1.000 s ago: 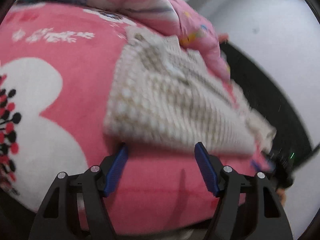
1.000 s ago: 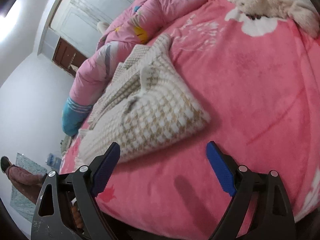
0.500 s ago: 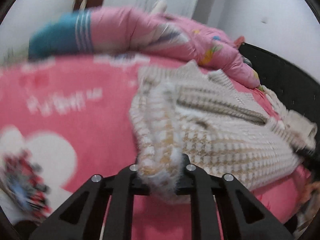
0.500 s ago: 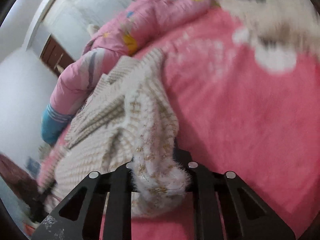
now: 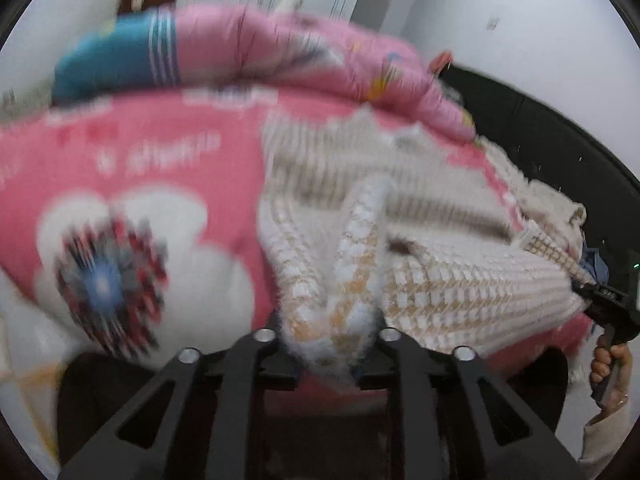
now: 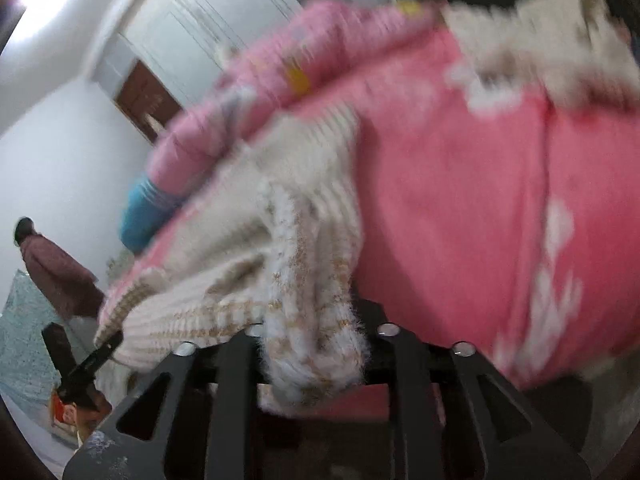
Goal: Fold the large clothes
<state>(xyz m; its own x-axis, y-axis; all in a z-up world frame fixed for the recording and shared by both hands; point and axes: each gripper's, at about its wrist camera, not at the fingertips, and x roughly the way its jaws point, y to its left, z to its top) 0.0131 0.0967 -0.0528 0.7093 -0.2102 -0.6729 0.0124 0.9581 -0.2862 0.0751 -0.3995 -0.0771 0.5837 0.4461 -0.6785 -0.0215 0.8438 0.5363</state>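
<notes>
The cream knit sweater [image 5: 460,280] lies on the pink blanket [image 5: 160,168], near edge lifted. The left gripper [image 5: 332,344] clamps one bunched corner, the right gripper [image 6: 316,352] the other; both jaws have just eased slightly wider.

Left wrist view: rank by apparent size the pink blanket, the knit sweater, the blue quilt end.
1. pink blanket, largest.
2. knit sweater; it lies nearer the camera, so the gap may be overstated.
3. blue quilt end, smallest, but farthest away.
</notes>
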